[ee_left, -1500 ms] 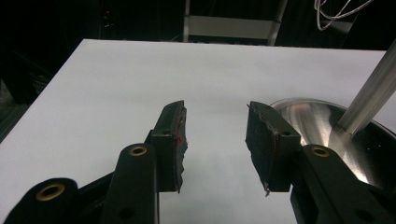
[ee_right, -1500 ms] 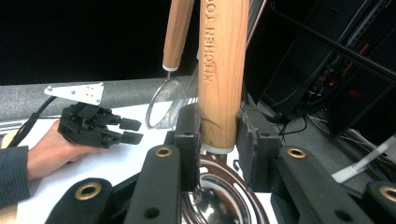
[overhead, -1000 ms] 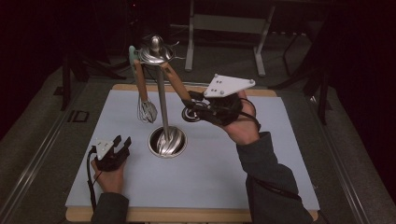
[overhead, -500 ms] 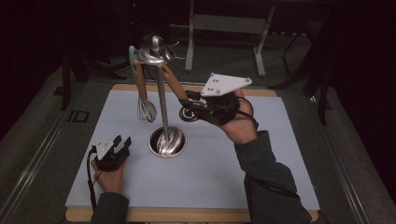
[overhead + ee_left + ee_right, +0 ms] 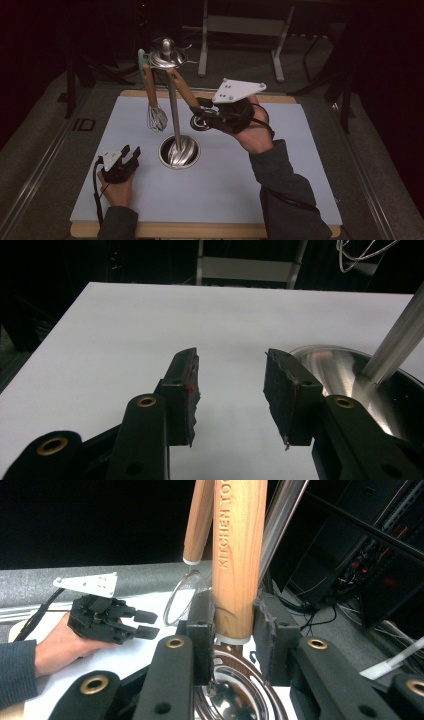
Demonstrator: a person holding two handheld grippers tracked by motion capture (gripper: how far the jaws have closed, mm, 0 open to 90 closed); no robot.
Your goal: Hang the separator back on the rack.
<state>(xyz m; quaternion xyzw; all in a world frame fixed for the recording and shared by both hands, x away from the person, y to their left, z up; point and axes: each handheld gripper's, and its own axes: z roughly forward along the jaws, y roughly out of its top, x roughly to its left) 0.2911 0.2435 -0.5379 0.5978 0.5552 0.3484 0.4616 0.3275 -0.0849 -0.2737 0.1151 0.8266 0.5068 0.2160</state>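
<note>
Ladle (image 5: pixel 192 102) hangs from the top of the stand (image 5: pixel 174 117), tilted out to the right, bowl low over the table (image 5: pixel 300 165). Right gripper (image 5: pixel 232 625) is clamped on its wooden handle just above the metal neck. Judgement: stiff, bowl-heavy, smooth varnished wood, so it may swivel; the low grip near the neck looks sound. Whisk (image 5: pixel 156 117) hangs beside it, apart. Left gripper (image 5: pixel 230 385) rests on the table beside the stand's base, jaws apart, holding nothing.

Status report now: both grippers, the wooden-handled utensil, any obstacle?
Right gripper shut on wooden handle of hanging ladle. Left gripper open, on table. Stand pole and whisk close by.
</note>
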